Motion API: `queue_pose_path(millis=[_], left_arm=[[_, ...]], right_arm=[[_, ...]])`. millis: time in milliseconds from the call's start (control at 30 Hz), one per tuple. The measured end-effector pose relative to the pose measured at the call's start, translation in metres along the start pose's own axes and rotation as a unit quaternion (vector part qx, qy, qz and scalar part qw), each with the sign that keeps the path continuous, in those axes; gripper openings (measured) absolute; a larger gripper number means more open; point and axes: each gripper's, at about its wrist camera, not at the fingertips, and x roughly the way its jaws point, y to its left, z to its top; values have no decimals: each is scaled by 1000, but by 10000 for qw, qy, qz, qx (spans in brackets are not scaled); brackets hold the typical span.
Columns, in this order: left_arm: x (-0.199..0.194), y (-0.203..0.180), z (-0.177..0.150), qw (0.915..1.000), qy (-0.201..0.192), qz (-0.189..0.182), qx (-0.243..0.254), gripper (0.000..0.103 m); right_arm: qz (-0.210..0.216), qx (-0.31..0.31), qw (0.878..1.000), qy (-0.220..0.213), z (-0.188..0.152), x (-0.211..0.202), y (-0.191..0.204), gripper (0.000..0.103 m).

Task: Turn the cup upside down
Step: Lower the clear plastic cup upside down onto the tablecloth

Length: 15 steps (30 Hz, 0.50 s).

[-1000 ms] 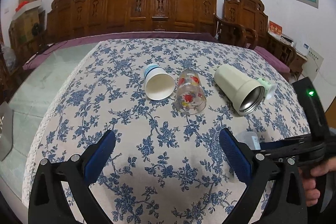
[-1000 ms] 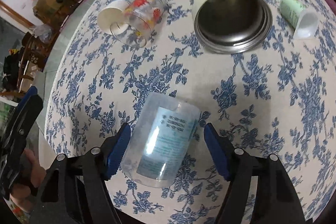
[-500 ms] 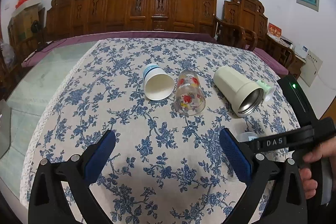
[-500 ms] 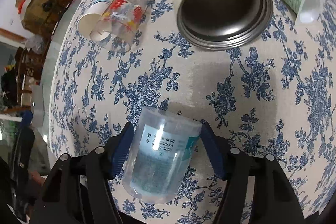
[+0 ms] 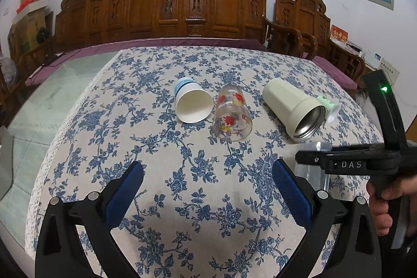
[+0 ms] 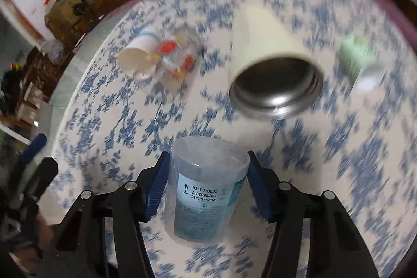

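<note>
Carved wooden chairs line the far side of a worktop [image 5: 109, 106] covered in blue-flower cloth. Near the steel-lined cream tumbler [image 6: 271, 64], on its camera side, the right gripper [image 6: 207, 180] has its jaws pinching the clear plastic cup [image 6: 206, 189], closed end pointing away. Looks like the grab is done and the turn-over is underway; setting it down mouth-first is still left. It's see-through with a teal printed label. The left gripper [image 5: 208, 186] hangs with jaws spread, holding nothing.

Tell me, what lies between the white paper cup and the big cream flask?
A flowered glass on its side, touching the paper cup, apart from the flask; left wrist view.
</note>
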Motion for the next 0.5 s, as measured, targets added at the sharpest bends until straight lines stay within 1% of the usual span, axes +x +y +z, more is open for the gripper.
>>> queue_pose_path(millis=[67,167,200,267,367,500], left_arm=[[0,-1,0,10000,6,8,20,95],[1,-1,0,10000,21,17,25,95],[1,-1,0,10000,27,19,28,95],[1,-1,0,10000,28,20,31,95],[1,-1,0,10000,23,25,33,95],[1,-1,0,10000,22,29,40,95]], right_arm=[[-188,-272,9991,-283,-2,-4,5,60],[-551,-753,9933,-686,-9,-9,17,59],[-686,-961,9895,-831,-13,-10,21,59],[-819,-1165,9852,-950,-17,-8,28,59],[-884,-1311,9820,-1034,-25,-9,32,59],[-784,-1276,9827,-1088,-35,-13,31,59]])
